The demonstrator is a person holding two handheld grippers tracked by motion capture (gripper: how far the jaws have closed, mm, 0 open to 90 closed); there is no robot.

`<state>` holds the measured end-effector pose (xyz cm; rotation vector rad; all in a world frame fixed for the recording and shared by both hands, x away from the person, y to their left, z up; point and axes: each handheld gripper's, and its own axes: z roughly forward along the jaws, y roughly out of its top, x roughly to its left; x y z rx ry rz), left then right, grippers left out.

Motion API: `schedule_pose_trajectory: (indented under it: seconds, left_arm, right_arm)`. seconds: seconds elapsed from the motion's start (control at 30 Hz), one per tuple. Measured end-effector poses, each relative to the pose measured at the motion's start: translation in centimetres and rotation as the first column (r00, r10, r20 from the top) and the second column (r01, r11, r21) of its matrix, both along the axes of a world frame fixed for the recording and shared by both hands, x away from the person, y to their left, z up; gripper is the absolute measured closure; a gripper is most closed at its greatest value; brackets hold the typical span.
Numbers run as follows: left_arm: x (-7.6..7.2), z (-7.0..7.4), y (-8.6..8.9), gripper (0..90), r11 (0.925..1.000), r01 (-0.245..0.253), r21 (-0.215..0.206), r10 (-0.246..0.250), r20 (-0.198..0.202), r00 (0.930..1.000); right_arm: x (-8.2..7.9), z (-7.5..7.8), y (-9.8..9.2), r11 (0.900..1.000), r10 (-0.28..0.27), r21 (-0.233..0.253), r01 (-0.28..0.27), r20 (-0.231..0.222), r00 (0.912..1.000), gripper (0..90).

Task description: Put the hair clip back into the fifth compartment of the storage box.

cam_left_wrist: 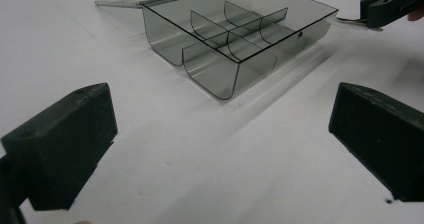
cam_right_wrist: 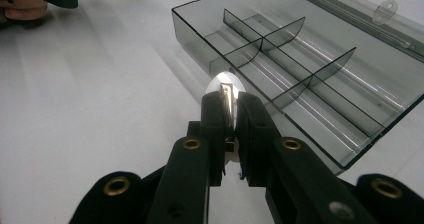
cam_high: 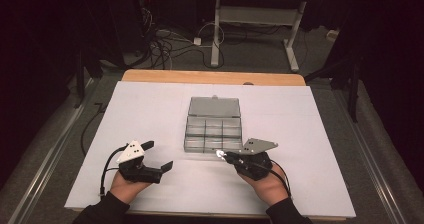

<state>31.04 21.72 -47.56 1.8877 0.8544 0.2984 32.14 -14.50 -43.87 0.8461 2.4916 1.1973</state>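
Observation:
A clear grey compartment box (cam_high: 212,145) lies open in the middle of the white sheet, its lid (cam_high: 215,106) folded flat behind it. Its compartments look empty. My right gripper (cam_high: 223,156) is at the box's near right corner, shut on a small shiny metal spoon (cam_right_wrist: 226,84). The spoon's bowl sticks out past the fingertips, just outside the box wall (cam_right_wrist: 200,36). My left gripper (cam_high: 159,155) rests at the lower left, a short way from the box (cam_left_wrist: 210,74). It is open wide, and only bare sheet lies between its fingers (cam_left_wrist: 65,144).
The white sheet (cam_high: 150,109) covers most of a wooden table (cam_high: 210,77). Beyond the table, cables (cam_high: 165,46) lie on a dark floor beside the metal legs of another desk (cam_high: 216,39). A hand (cam_right_wrist: 22,6) with the left gripper is at the top left of the right gripper view.

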Motion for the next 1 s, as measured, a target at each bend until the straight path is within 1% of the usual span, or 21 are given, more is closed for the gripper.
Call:
schedule_pose_trajectory:
  seconds: [0.2, 0.4, 0.63, 0.73, 0.9, 1.0]
  left_arm:
    - [0.0, 0.1, 0.0, 0.0, 1.0, 0.0, -0.002, 0.0, 0.004, 1.0]
    - [-0.1, 0.1, 0.1, 0.0, 1.0, -0.002, -0.001, 0.002, 0.006, 1.0]
    - [-0.1, 0.1, 0.1, 0.0, 1.0, 0.003, 0.0, -0.003, 0.006, 1.0]
    - [-0.1, 0.2, 0.2, 0.0, 1.0, 0.002, -0.003, -0.002, 0.008, 1.0]
    - [-0.1, 0.2, 0.2, 0.0, 1.0, 0.001, -0.002, -0.001, 0.008, 1.0]
    - [-0.1, 0.2, 0.2, 0.0, 1.0, 0.003, 0.001, -0.003, 0.008, 1.0]
  right_arm:
    - [0.4, 0.0, 0.5, 1.0, 0.002, -0.016, -0.002, 0.001, 1.0, 84.4]
    - [1.0, 0.3, 0.9, 1.0, 0.006, -0.023, -0.006, 0.001, 1.0, 84.3]
    - [1.8, 0.3, 1.9, 0.999, 0.01, -0.04, -0.01, 0.004, 0.9999, 84.3]
    - [2.1, 0.4, 2.3, 0.999, 0.009, -0.039, -0.009, 0.004, 1.0, 84.3]
    - [2.7, 0.3, 3.0, 0.998, 0.017, -0.062, -0.017, 0.002, 0.9999, 84.3]
    - [3.1, 0.4, 3.3, 0.998, 0.016, -0.063, -0.016, 0.002, 0.9999, 84.3]
